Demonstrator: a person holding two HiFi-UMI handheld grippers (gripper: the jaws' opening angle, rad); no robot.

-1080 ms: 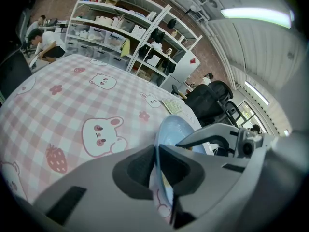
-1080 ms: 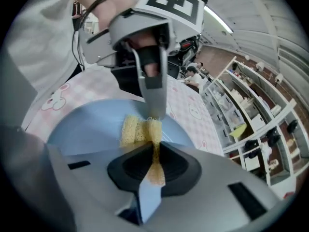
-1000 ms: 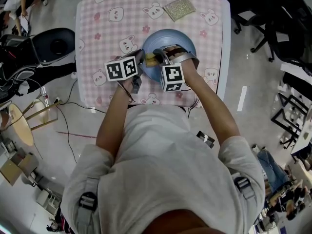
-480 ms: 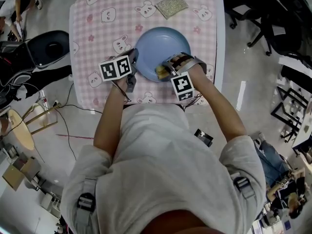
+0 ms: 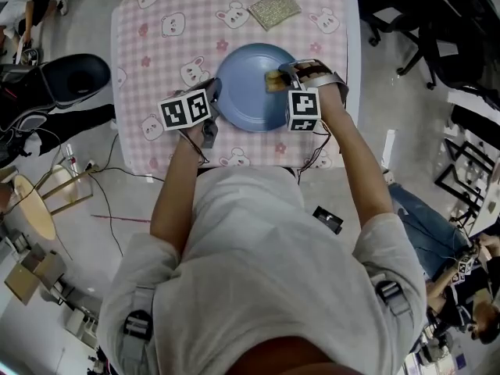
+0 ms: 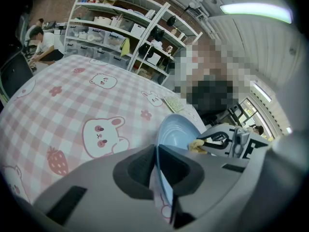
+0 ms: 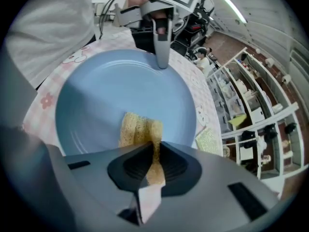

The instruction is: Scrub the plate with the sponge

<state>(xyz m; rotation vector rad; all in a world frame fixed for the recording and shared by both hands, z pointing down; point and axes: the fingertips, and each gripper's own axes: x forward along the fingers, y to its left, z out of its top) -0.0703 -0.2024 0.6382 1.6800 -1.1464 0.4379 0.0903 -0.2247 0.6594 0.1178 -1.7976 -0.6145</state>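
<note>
I am looking steeply down at a small table under a pink checked tablecloth (image 5: 156, 30) printed with bears and flowers. Both of the person's forearms reach forward over its near edge.

A round, pale blue plate (image 5: 246, 92) sits on the cloth between the two grippers. The left gripper (image 5: 214, 97) is at the plate's left rim. In the left gripper view (image 6: 157, 161) its dark pads are closed on that rim, which runs edge-on between them. The rim may be tipped slightly up off the cloth there, but the wide lens distorts too much for me to be sure.

The right gripper (image 5: 280, 78) reaches over the plate's right side, opposite the left one. In the right gripper view (image 7: 154, 161) its jaws are pinched tight on a yellow sponge (image 7: 140, 129). The sponge sticks out past the fingertips, and its free end lies on the plate's blue surface. From the head view the sponge (image 5: 273, 80) shows as a small yellow patch just ahead of the right gripper's tips, inside the rim and well across the plate from the left gripper.

Beyond both grippers, near the table's far edge and clear of the plate, lies a flat, glittery greenish scouring pad (image 5: 275, 9).
</note>
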